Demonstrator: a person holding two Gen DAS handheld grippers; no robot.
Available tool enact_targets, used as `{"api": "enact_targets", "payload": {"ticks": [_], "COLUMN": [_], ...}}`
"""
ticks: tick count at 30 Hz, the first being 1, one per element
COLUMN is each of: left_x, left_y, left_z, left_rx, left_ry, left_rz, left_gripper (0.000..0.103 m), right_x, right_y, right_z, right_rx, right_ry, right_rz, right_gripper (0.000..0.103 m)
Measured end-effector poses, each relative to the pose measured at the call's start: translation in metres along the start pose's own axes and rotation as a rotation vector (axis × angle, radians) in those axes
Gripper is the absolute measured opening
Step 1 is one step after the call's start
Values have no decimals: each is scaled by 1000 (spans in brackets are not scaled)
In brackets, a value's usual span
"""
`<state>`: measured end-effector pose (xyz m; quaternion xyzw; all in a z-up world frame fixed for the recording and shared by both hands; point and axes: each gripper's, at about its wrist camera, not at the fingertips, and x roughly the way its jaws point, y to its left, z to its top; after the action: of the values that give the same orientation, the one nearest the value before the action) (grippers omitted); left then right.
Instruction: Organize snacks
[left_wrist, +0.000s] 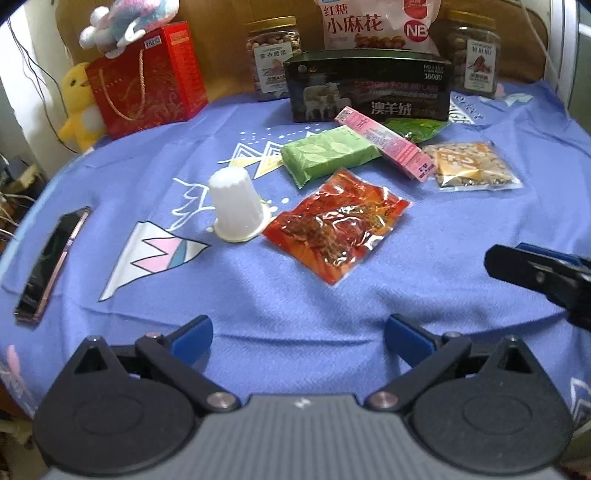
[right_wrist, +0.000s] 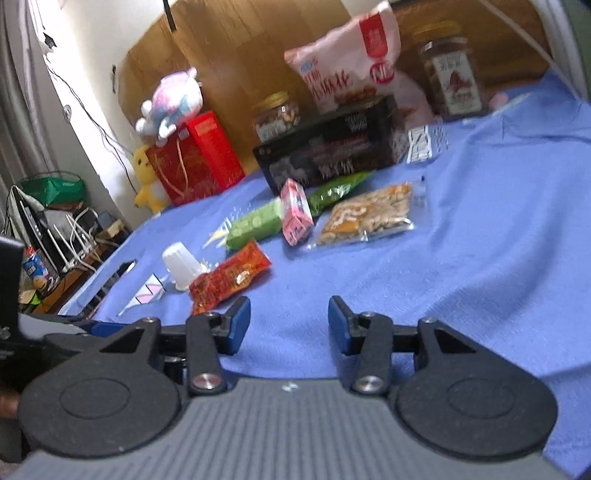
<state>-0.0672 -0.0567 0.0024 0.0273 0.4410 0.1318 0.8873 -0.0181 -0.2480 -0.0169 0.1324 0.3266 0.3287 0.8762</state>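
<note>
While both claws hang over the blue cloth (left_wrist: 295, 295), the left claw (left_wrist: 297, 332) is spread wide with nothing between its fingers; the right claw (right_wrist: 289, 325) stands half spread, also bare. Snacks lie mid-cloth: red packet (left_wrist: 338, 225), green packet (left_wrist: 328, 155), pink box (left_wrist: 384, 142), nut pack (left_wrist: 469, 166). A white cup (left_wrist: 236, 205) stands upturned beside the red packet.

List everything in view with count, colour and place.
red snack packet: 1, red, nearest on the blue cloth
green packet: 1, green, mid cloth
pink box: 1, pink, leaning on green packet
nut packet: 1, clear, right
white cup: 1, upturned, left of red packet
phone: 1, dark, far left
black box: 1, back
jars: 2, back
red gift bag: 1, back left
left gripper: open, empty
right gripper: open, empty
</note>
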Motion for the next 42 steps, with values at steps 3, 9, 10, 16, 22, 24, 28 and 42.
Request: {"api": "enact_targets", "payload": {"ticks": [3,9,10,16,22,24,28,42], "left_x": [-5,-19,-22,-29,-28,-25,-20,-11], "left_y": [1,2,4,21,50,57,68,61], "left_z": [-4,-7,-8,-13,-16,-17,-18,-3], "left_rx": [-2,72,83,81,17,3,-1,78], "left_ry": [2,-25,-41,-59,-48,-39,-35,-57], "left_rz": [44,162,157,119,98,90,83,46], "left_gripper": [103,103,103,103,103,103,103,103], "right_x": [0,-4,-4,-9,-7,-5,0,-3], "right_y": [-9,-3,0,18,31,36,45,52], "right_z": [0,-8,-9,-19,-21,-21,-21,-19], "right_rx": [34,61,66,86,92,88,75,68], "right_ry": [0,-36,-41,-58,-61,-60,-56,-112], "right_rz": [31,37,33,-1,-63,-76,-91,-161], "right_gripper": [50,60,62,77,82,82,82,82]}}
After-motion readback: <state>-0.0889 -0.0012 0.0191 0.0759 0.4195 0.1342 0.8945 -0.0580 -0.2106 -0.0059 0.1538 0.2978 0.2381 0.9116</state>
